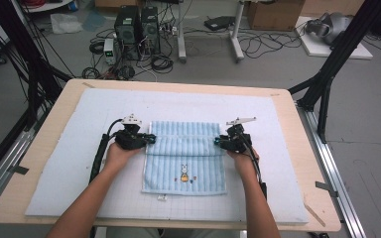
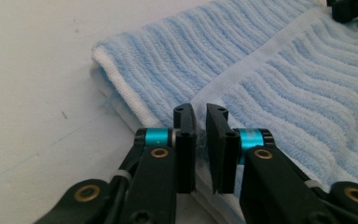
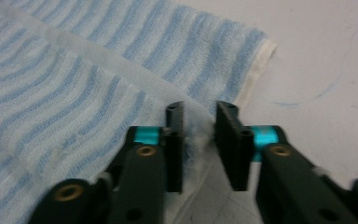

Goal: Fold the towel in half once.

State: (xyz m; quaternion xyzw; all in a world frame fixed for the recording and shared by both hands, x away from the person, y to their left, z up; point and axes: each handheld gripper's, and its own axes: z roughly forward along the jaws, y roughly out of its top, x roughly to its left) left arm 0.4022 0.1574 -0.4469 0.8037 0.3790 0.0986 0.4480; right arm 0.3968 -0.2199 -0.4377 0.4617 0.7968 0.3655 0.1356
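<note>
gripping the folded striped towel (image 1: pixel 184 153) at both side edges, we see our left gripper (image 2: pixel 200 140) pinching its hem. our right gripper (image 3: pixel 199 140) sits slightly parted around cloth; bare mat (image 1: pixel 278 129) surrounds us.

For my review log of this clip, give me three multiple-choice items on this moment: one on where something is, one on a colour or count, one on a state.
1. Where is the small embroidered figure on the towel?
A. near its front edge, toward the person
B. at its far left corner
C. on the bare table

2. What colour are the towel's stripes?
A. red
B. light blue
C. green

3. How does the towel lie?
A. rolled into a tube
B. crumpled in a heap
C. flat, with its far part folded over

Answers: 1 A, the high view shows the figure low on the towel. 2 B, pale blue ribs show in all views. 3 C, a folded band crosses between the left gripper and right gripper.
</note>
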